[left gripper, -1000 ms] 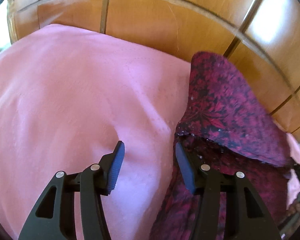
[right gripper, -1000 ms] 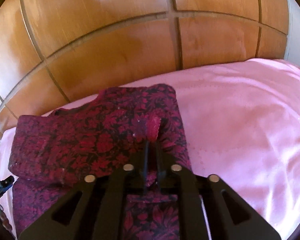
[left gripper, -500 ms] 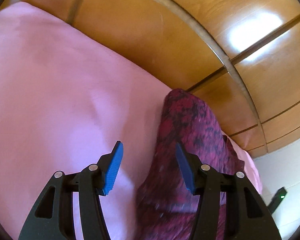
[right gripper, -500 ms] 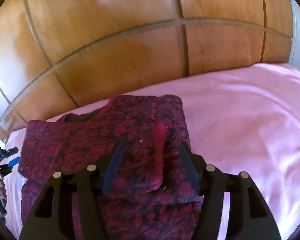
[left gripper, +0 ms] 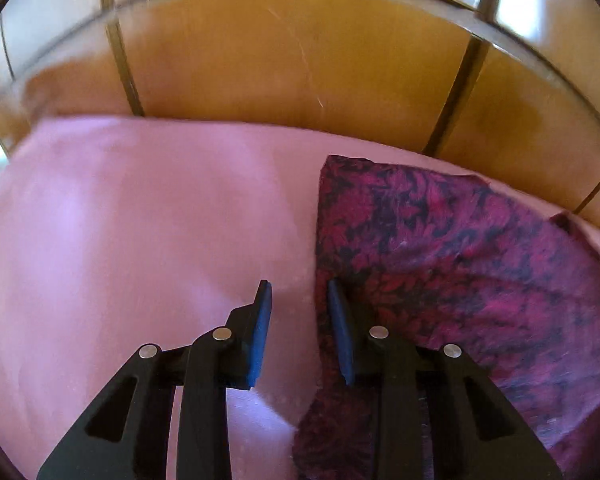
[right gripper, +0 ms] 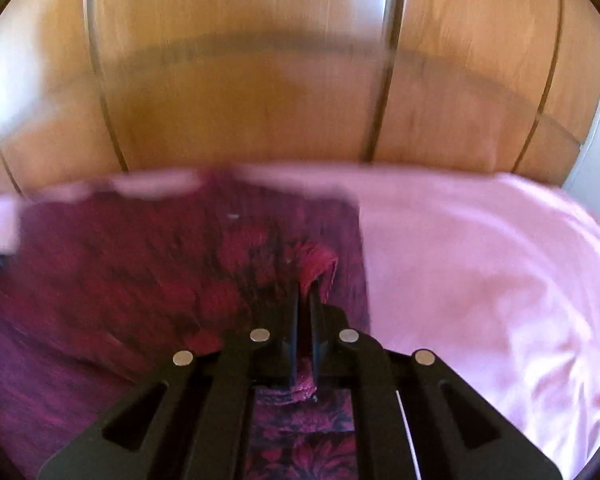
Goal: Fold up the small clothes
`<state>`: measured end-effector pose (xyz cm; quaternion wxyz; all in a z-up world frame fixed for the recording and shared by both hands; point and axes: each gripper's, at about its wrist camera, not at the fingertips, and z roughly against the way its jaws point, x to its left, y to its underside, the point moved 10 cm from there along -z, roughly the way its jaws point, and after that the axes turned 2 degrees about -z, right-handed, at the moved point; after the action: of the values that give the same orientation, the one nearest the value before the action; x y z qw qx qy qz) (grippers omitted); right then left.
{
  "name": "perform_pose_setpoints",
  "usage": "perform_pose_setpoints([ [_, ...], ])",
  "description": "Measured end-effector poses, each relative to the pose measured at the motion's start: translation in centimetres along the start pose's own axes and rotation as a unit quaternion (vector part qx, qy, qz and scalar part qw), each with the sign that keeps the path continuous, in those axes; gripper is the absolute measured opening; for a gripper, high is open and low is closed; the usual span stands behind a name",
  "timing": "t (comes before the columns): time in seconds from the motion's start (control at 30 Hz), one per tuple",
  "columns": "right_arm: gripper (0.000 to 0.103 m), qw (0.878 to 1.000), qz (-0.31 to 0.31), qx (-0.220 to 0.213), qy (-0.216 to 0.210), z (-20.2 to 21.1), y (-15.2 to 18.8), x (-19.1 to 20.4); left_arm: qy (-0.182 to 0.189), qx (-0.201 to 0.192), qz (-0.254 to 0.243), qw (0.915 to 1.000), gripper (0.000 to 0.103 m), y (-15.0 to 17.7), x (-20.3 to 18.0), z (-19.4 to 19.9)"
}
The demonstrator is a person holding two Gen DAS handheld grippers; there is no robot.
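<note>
Left wrist view, left to right. Pink smooth bedsheet (left gripper: 120,240) fills the ground left of the left gripper (left gripper: 300,320) and runs under it. Left blue-padded finger (left gripper: 260,332) hangs over bare sheet. Jaws partly apart and closing; the gap between the pads shows pink sheet and the very edge of the cloth, neither pad visibly pressing on it. Right finger sits at the left edge of the dark red-and-black floral garment (left gripper: 440,260), which spreads away to the right of the claw and down past it. Garment lies on the sheet, its top layer folded over. Beyond both, ahead of the claw, glossy orange-brown wooden panelling (left gripper: 300,60) with dark grooves. View somewhat blurred.

Right wrist view, left to right. Same floral garment (right gripper: 140,280) lies to the left of and beneath the right gripper (right gripper: 304,308), heavily blurred. Jaws closed tight, pinching a raised ridge of the red fabric; a tuft stands up just ahead of the tips, and a bit pokes out below the pads. Pink sheet (right gripper: 480,280) takes up everything right of the claw. Wooden panelling (right gripper: 260,80) ahead, above the bed edge.
</note>
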<state>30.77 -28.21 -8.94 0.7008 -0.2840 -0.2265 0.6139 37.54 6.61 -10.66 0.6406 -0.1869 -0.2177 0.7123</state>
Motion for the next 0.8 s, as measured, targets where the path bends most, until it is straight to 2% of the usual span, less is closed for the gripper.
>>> perform_pose_setpoints([
  [0.03, 0.005, 1.0, 0.002, -0.001, 0.003, -0.5, 0.3, 0.1, -0.008, 0.001, 0.008, 0.9999, 0.029, 0.0, 0.3, 0.1],
  [0.07, 0.007, 1.0, -0.001, -0.008, 0.004, -0.2, 0.2, 0.1, -0.036, 0.0, 0.02, 0.9992, 0.029, -0.1, 1.3, 0.5],
  [0.1, 0.008, 1.0, -0.009, -0.006, -0.001, 0.0, 0.0, 0.0, -0.039, -0.003, 0.027, 0.9989, 0.029, -0.2, 1.8, 0.9],
  [0.17, 0.014, 1.0, -0.025, -0.004, -0.011, 0.4, -0.2, -0.3, -0.01, -0.018, 0.031, 0.9993, 0.029, -0.1, 1.6, 2.3],
  [0.2, 0.021, 1.0, -0.028, -0.005, -0.011, 0.9, -0.3, -0.6, 0.004, -0.042, 0.023, 0.9988, 0.029, 0.1, 1.2, 3.7],
  [0.23, 0.035, 0.999, -0.029, -0.011, -0.013, 1.4, -0.6, -0.7, 0.024, -0.062, 0.013, 0.9977, 0.029, 0.3, 0.6, 5.0],
  [0.3, 0.045, 0.998, -0.037, -0.053, -0.024, 4.0, -1.8, -0.8, 0.056, -0.087, -0.012, 0.9946, 0.029, 1.1, -0.9, 7.0],
  [0.37, 0.046, 0.996, -0.035, -0.068, -0.044, 5.4, -2.6, 0.0, 0.096, -0.093, -0.035, 0.9904, 0.029, 2.3, -2.4, 8.3],
  [0.43, 0.048, 0.995, -0.025, -0.068, -0.065, 5.6, -2.7, 1.5, 0.121, -0.076, -0.047, 0.9886, 0.031, 3.6, -3.9, 8.2],
  [0.53, 0.052, 0.996, 0.006, -0.051, -0.071, 4.1, -2.1, 4.0, 0.109, -0.047, -0.052, 0.9916, 0.031, 4.9, -4.4, 5.4],
  [0.63, 0.053, 0.998, 0.025, 0.009, -0.054, -0.1, 0.6, 4.8, 0.104, -0.049, -0.05, 0.9922, 0.032, 5.7, -5.0, 4.4],
  [0.7, 0.053, 0.998, 0.031, -0.021, -0.046, -0.8, 1.1, 4.7, 0.098, -0.047, -0.044, 0.9931, 0.032, 5.7, -5.1, 4.3],
  [0.77, 0.054, 0.998, 0.026, -0.02, -0.044, -0.5, 1.0, 4.6, 0.094, -0.049, -0.038, 0.9936, 0.032, 5.5, -5.3, 4.2],
  [0.8, 0.054, 0.998, 0.025, -0.019, -0.045, -0.4, 0.9, 4.6, 0.093, -0.051, -0.034, 0.9937, 0.032, 5.7, -4.2, 5.0],
])
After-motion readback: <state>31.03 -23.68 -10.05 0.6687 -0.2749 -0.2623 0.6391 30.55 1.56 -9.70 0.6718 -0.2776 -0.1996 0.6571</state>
